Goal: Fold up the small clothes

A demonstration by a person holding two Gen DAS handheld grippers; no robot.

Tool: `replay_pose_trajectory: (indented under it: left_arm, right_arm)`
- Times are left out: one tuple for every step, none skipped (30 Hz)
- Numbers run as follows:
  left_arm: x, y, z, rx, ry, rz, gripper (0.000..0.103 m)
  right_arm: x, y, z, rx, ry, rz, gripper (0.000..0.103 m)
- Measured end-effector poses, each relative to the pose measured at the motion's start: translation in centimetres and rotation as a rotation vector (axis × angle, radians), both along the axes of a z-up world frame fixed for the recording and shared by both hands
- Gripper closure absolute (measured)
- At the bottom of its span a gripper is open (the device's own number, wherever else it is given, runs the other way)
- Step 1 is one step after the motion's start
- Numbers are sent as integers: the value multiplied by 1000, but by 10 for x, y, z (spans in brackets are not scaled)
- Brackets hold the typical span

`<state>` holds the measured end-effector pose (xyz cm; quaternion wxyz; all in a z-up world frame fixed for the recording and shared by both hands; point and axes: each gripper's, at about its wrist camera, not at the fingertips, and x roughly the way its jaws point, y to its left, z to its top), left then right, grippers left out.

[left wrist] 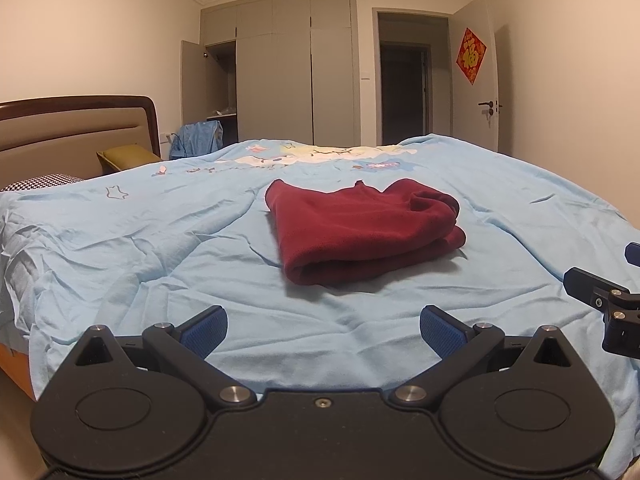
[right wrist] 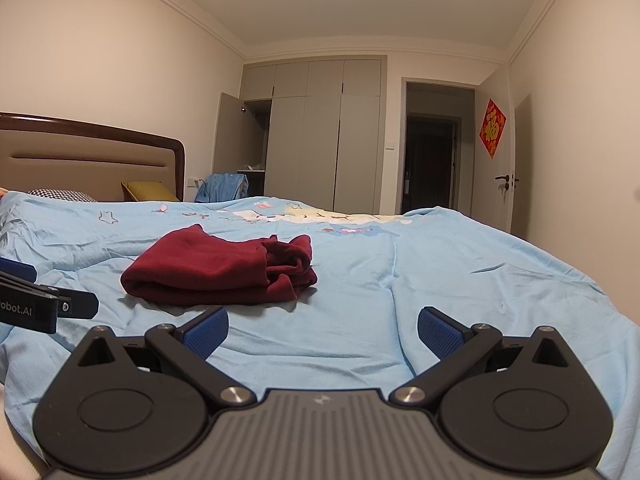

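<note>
A dark red garment [left wrist: 360, 230] lies folded into a thick bundle on the light blue bedspread [left wrist: 160, 240], its loose layered edges at the right. My left gripper [left wrist: 323, 330] is open, held short of the garment with nothing between its blue pads. In the right wrist view the same garment [right wrist: 216, 266] sits ahead and to the left. My right gripper [right wrist: 322, 330] is open too, over bare bedspread [right wrist: 440, 264] to the right of the bundle. Each gripper's side shows in the other's view: the right one [left wrist: 608, 296] and the left one [right wrist: 44, 306].
The bed has a brown-framed headboard [left wrist: 76, 124] at the left with a mustard cushion [left wrist: 126, 156] and a checked pillow [left wrist: 44, 181]. Behind stand grey wardrobes [left wrist: 292, 68] with one door open, a blue garment [left wrist: 198, 140] on a chair, and an open doorway [left wrist: 404, 88].
</note>
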<state>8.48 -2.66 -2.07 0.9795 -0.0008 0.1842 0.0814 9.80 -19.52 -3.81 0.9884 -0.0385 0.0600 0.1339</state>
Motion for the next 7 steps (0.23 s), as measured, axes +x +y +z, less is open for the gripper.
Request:
replay_pose_trajectory:
  left_arm:
    - [0, 0, 0, -1, 1, 0, 1]
    - [0, 0, 0, -1, 2, 0, 1]
    - [0, 0, 0, -2, 3, 0, 1]
    - [0, 0, -1, -3, 4, 0, 1]
    - [1, 0, 0, -3, 5, 0, 1]
    - [1, 0, 0, -4, 7, -1, 1]
    - [1, 0, 0, -6, 9, -2, 1]
  right_arm:
    - [0, 0, 0, 0, 0, 0, 0]
    - [-1, 0, 0, 0, 1, 0, 0]
    - [0, 0, 0, 0, 0, 0, 0]
    - [0, 0, 0, 0, 1, 0, 0]
    - [0, 0, 0, 0, 1, 0, 0]
    - [0, 0, 0, 0, 2, 0, 0]
    - [1, 0, -1, 0, 3, 0, 0]
